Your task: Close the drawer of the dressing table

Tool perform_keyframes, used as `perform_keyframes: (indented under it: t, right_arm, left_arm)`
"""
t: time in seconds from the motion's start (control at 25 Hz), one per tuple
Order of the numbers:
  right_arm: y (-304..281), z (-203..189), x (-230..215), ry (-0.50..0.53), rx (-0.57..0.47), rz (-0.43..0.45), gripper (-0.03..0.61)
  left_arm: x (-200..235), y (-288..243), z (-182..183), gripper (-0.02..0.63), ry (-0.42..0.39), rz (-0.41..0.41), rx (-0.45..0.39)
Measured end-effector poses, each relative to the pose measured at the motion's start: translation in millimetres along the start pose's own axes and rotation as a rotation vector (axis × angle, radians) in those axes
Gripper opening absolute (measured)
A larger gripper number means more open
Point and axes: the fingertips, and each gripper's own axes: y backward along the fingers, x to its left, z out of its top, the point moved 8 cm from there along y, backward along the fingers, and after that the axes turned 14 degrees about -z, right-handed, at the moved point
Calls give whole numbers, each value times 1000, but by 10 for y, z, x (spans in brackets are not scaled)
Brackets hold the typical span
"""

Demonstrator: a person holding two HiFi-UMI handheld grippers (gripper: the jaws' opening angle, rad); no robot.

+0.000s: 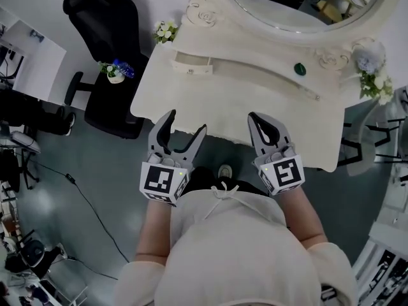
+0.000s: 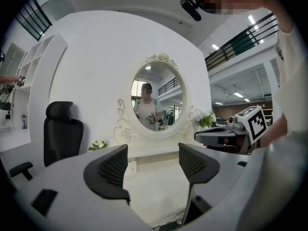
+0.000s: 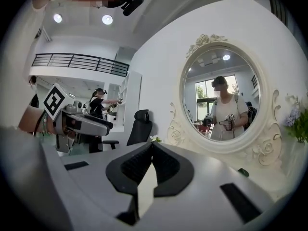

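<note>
The white dressing table (image 1: 191,101) stands in front of me under its oval mirror (image 1: 299,5). At the back left of the top, a small drawer (image 1: 191,64) juts out from the raised shelf; it also shows as a drawer front (image 2: 132,166) in the left gripper view. My left gripper (image 1: 186,121) hangs open over the table's front edge with nothing between its pads (image 2: 111,170). My right gripper (image 1: 258,120) is shut and empty, level with the same front edge, its pads (image 3: 163,163) meeting at the tip.
A black office chair (image 1: 102,50) with a small flower pot (image 1: 115,71) on its seat stands left of the table. Flower bunches (image 1: 166,30) sit at the back left and at the right end (image 1: 376,81). A small green object (image 1: 299,69) lies on the top.
</note>
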Motion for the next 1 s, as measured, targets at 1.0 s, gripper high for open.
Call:
perform_keyframes:
  t: [1.0]
  right_arm:
    - [-1693,-644,5,-32,257,-47,6]
  left_arm:
    - [1591,-1381,-1215,334,153,-111,265]
